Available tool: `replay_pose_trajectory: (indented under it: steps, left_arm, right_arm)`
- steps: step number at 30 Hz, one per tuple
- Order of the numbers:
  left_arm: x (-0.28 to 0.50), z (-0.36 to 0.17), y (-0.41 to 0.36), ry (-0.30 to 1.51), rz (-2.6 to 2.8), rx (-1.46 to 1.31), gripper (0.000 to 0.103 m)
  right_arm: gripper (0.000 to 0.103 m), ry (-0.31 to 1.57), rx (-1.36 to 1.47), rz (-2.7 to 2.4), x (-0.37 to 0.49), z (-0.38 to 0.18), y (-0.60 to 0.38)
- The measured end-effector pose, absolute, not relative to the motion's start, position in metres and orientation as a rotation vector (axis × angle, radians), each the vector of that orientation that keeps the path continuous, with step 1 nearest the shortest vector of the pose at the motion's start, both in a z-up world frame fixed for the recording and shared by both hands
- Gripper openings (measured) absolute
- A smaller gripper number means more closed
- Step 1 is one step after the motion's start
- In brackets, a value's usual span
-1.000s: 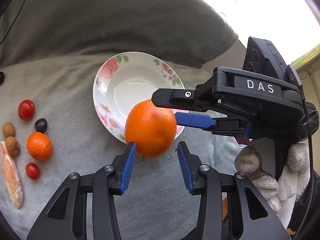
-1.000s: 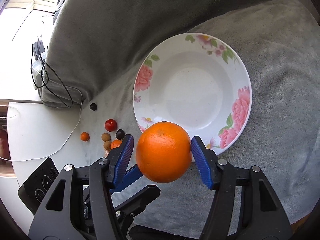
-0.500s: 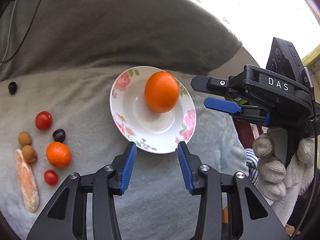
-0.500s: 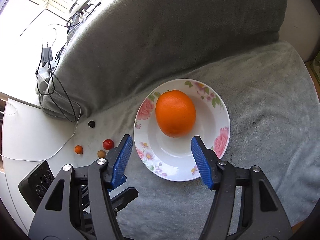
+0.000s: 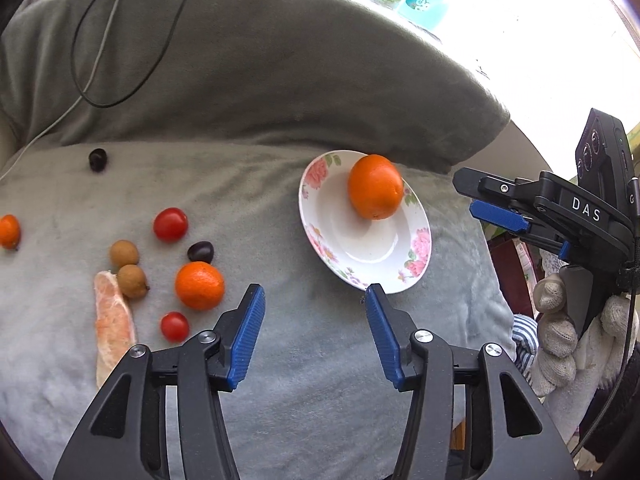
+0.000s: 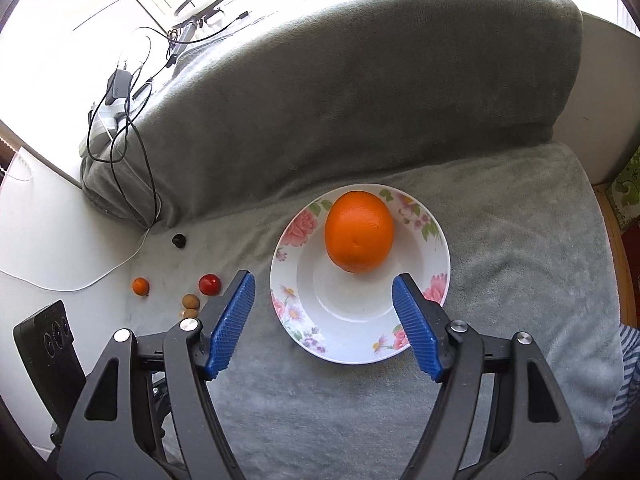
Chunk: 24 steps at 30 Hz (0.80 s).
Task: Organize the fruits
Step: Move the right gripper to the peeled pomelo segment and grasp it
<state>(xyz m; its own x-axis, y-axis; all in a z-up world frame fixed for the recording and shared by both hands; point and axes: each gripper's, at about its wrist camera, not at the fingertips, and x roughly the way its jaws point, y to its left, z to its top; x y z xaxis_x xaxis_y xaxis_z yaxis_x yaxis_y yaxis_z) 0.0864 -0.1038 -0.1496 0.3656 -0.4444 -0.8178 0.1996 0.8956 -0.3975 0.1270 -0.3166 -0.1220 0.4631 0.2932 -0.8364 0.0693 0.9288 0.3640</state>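
A grey plush blanket (image 5: 320, 360) covers the seat of a sofa and carries everything. Ahead of the right tool (image 6: 324, 316) a flowered bowl (image 6: 436, 248) sits on it. Ahead and to the left of the left tool (image 5: 312, 312) small fruits lie scattered on the blanket: a mandarin (image 5: 199, 285), two cherry tomatoes (image 5: 171, 224) (image 5: 175, 326), two brown longans touching each other (image 5: 124, 253) (image 5: 132, 281), a dark grape (image 5: 201, 251), and a peeled pink citrus segment (image 5: 113, 326) just beside the nearer longan. Further off lie a second dark grape (image 5: 97, 159) and a small orange fruit (image 5: 9, 232) at the left edge.
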Motion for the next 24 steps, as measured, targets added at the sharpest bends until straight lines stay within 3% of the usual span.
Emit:
replay_pose_trajectory:
  steps: [13, 16, 24]
  left_arm:
    - [0.048, -0.150, -0.035, 1.099, -0.237, -0.274, 0.052]
    - [0.035, -0.150, -0.019, 1.094, -0.193, -0.265, 0.060]
    - [0.000, -0.158, 0.021, 1.103, -0.061, -0.287, 0.062]
  right_arm:
    - [0.074, 1.066, 0.282, 0.225, 0.111, -0.115, -0.266]
    - [0.074, 1.070, 0.258, 0.257, 0.108, -0.117, -0.248]
    - [0.074, 1.092, 0.175, 0.382, 0.101, -0.129, -0.189]
